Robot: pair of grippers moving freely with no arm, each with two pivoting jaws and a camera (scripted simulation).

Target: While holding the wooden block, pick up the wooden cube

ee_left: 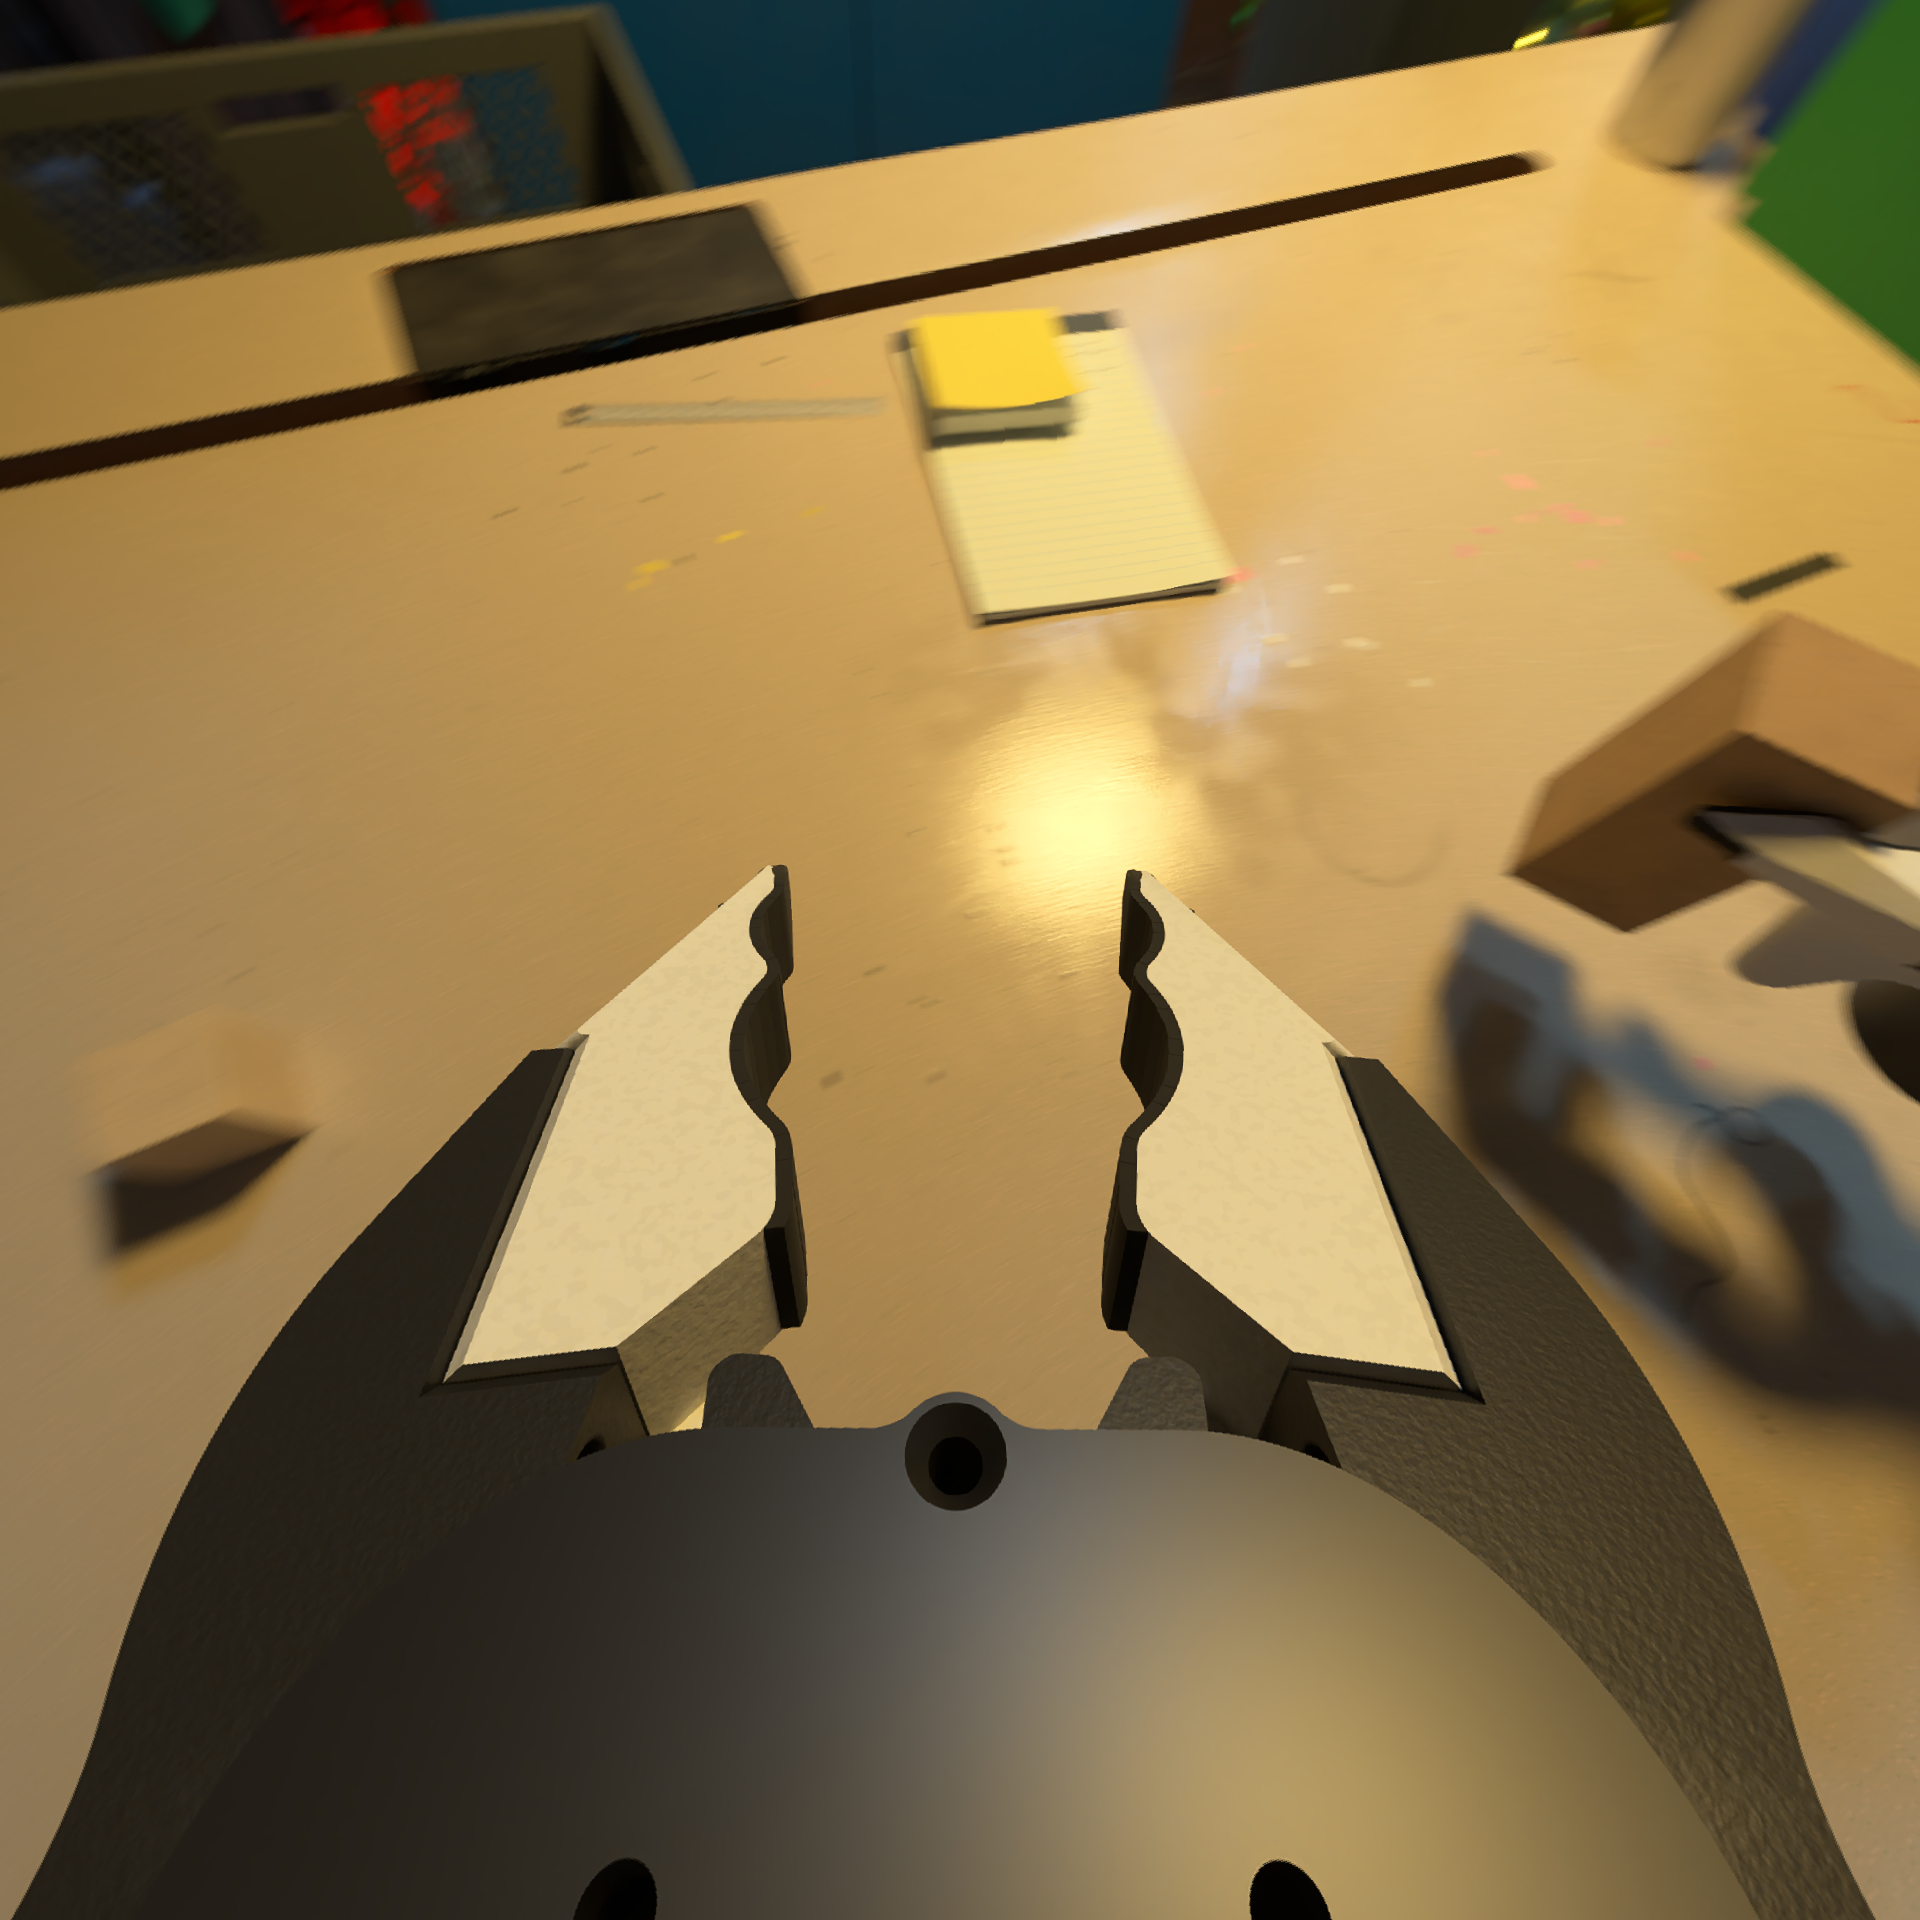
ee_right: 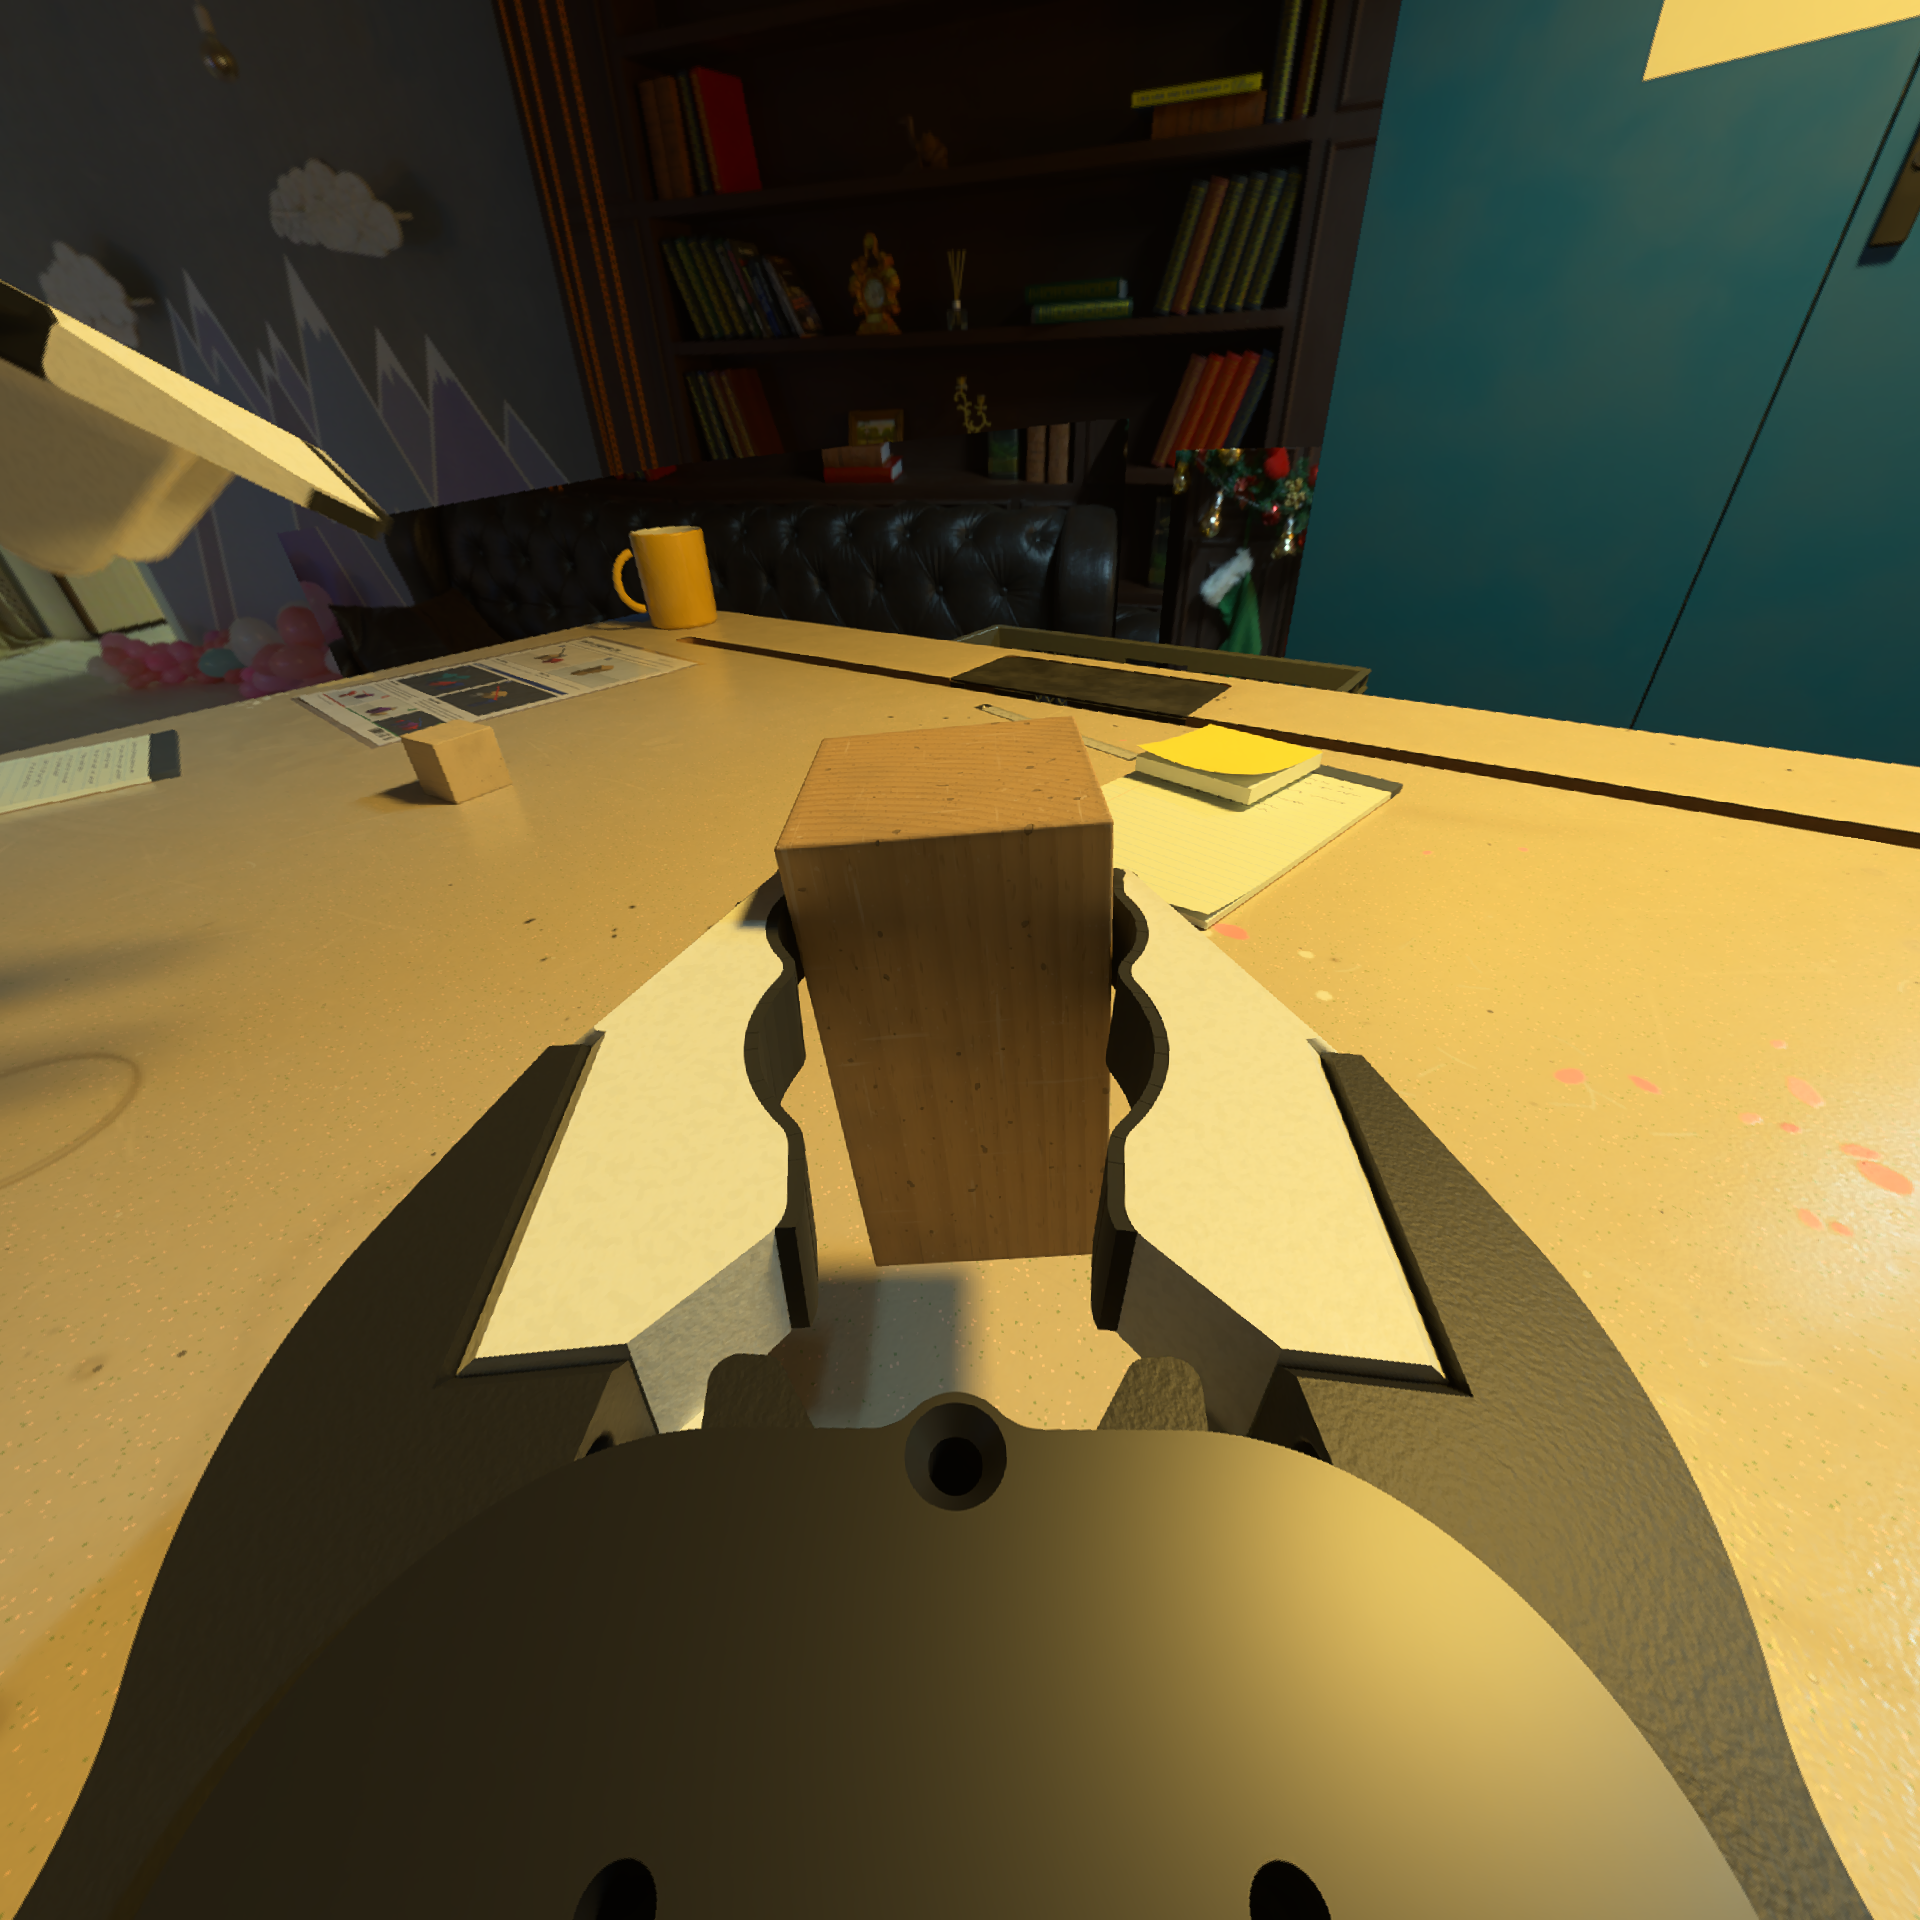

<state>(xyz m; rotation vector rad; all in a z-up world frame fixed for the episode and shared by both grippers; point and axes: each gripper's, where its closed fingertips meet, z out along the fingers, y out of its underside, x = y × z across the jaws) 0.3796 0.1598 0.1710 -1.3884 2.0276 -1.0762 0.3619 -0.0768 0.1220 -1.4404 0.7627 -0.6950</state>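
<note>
My right gripper (ee_right: 951, 889) is shut on the tall brown wooden block (ee_right: 956, 997) and holds it upright, a little above the table. The block also shows at the right edge of the left wrist view (ee_left: 1756, 748). The small pale wooden cube (ee_right: 457, 762) rests on the table, far left of the block. In the left wrist view the cube (ee_left: 197, 1127) is blurred, low at the left. My left gripper (ee_left: 956, 883) is open and empty above bare table, the cube to its left. One of its fingers (ee_right: 208, 426) shows at the upper left of the right wrist view.
A lined notepad (ee_left: 1081, 499) with a yellow sticky pad (ee_right: 1231, 758) lies ahead, beside a ruler (ee_left: 717, 410) and a black pad (ee_right: 1091, 686). A yellow mug (ee_right: 670, 577) and printed sheets (ee_right: 499, 681) are at the far left. A dark slot (ee_left: 1143, 244) crosses the table.
</note>
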